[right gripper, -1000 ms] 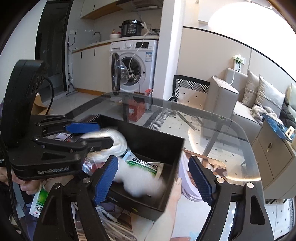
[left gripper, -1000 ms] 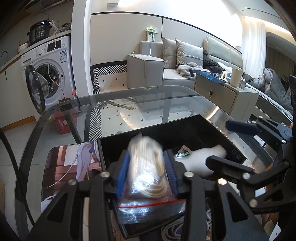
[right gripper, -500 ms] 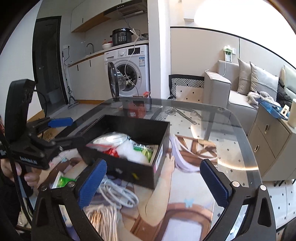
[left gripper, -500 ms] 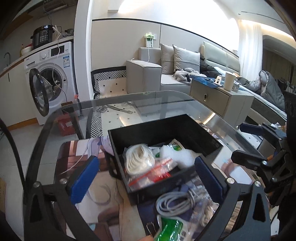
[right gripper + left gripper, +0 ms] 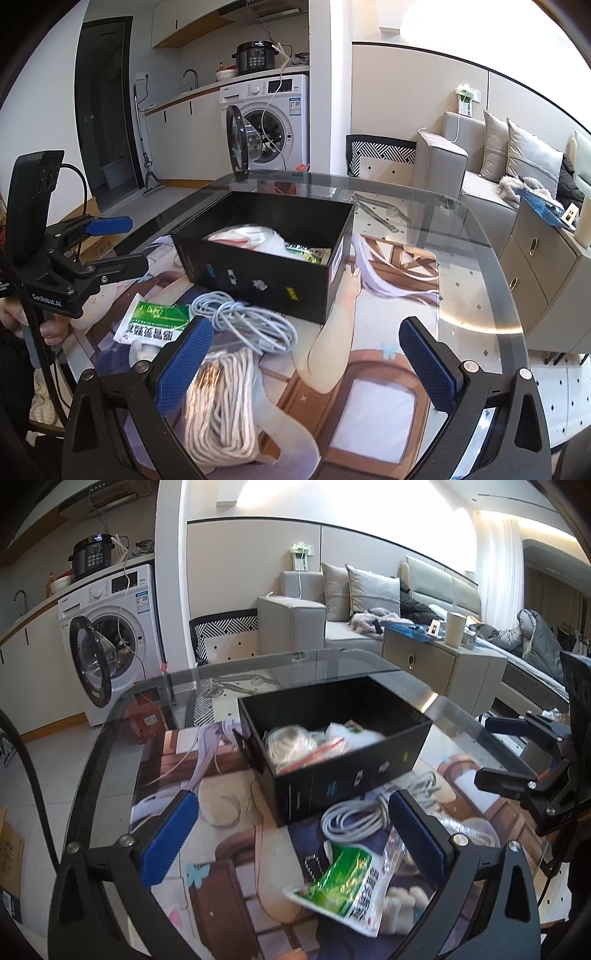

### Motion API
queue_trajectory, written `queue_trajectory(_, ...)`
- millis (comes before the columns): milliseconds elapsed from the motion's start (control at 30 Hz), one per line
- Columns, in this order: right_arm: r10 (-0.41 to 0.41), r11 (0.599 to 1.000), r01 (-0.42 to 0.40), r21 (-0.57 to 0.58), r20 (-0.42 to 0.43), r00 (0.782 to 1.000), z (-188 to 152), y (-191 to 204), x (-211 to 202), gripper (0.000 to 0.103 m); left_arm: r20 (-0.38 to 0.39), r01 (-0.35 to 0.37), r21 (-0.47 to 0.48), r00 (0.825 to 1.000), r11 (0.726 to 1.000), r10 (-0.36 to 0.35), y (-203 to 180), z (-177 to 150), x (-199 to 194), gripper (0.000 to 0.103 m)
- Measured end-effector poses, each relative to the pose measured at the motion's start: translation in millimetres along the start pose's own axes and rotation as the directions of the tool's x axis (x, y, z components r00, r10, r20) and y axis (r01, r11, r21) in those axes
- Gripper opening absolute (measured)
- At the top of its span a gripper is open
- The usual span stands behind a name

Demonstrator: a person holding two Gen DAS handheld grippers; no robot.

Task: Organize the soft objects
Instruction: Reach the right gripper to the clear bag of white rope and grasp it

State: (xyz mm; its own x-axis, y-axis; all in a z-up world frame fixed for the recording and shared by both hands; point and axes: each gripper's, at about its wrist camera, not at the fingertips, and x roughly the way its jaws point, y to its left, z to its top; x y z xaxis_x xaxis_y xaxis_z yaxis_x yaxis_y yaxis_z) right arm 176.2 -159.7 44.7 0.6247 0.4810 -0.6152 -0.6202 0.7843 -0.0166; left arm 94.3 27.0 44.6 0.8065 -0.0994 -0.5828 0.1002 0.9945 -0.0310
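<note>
Both my tongs stand spread wide with nothing between the blue pads. My left gripper (image 5: 291, 834) hangs over the near part of the glass table (image 5: 110, 738), above a green-and-white packet (image 5: 343, 882) and the coil of grey cable (image 5: 354, 816) that lies just in front of the black box (image 5: 332, 779). My right gripper (image 5: 306, 362) hangs over the printed mat (image 5: 369, 369), with a bagged bundle of cream cord (image 5: 218, 402) lying partly under its left finger. The grey cable (image 5: 251, 321) sits between that bundle and the box (image 5: 258, 273), touching the bundle; the packet (image 5: 155, 321) lies just left of the cable. Inside the box I see a bagged coil of white cord (image 5: 291, 742) on the left and a white soft packet with green print (image 5: 351, 731) beside it, both resting below the rim. From the right wrist view, my other tongs (image 5: 110, 243) show at the left edge, held in a hand (image 5: 51, 328), well apart from the box.
</note>
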Motion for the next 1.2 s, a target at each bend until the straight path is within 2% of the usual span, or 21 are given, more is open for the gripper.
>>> queue_trajectory(400, 0.044, 0.999, -0.044, 0.000, -0.060, 0.997, -17, 8, 3, 0.103, -0.059, 0.003, 0.042, 0.998, 0.999, -0.001, -9, -20, 3, 0.103)
queue_trajectory(1200, 0.113, 0.990, -0.125, -0.058, -0.175, 0.978, -33, 29, 27, 0.103, -0.156, 0.056, 0.113, 0.987, 0.992, -0.038, -18, -33, 17, 0.103)
